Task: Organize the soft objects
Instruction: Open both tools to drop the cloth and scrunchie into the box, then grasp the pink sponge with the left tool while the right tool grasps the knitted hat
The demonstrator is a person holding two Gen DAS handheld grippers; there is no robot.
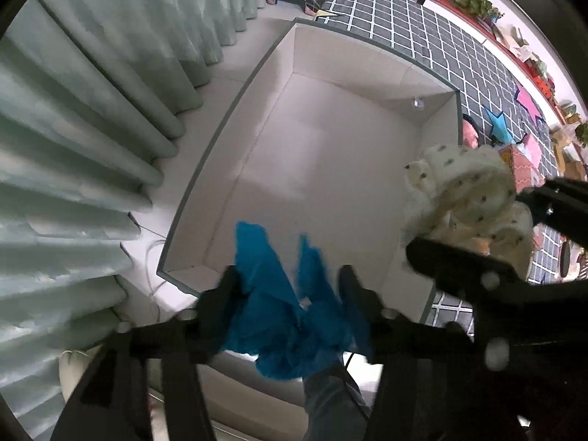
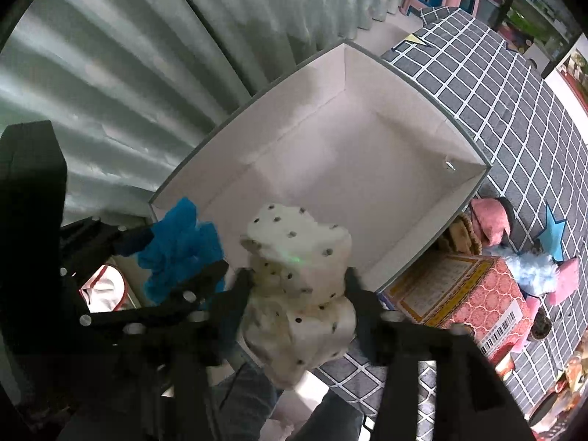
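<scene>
Nearest in the left wrist view, the left gripper [image 1: 290, 286] points down with its 2 fingers parted; a crumpled blue cloth [image 1: 290, 316] sits between them, blurred, and whether the pads still press on it cannot be told. Just to its right, the right gripper [image 2: 297, 286] has its 2 fingers spread either side of a cream plush toy with dark dots [image 2: 297, 286]; the toy fills the gap, but a firm grip cannot be confirmed. Both soft things hang over the near edge of a big white storage box [image 2: 367, 154] with a grey rim, its floor bare. Beyond lie pale green curtains [image 1: 92, 128], a grey grid-patterned mat [image 2: 496, 92], a pink patterned carton [image 2: 470, 294] and pink and blue plush toys [image 2: 529, 268].
</scene>
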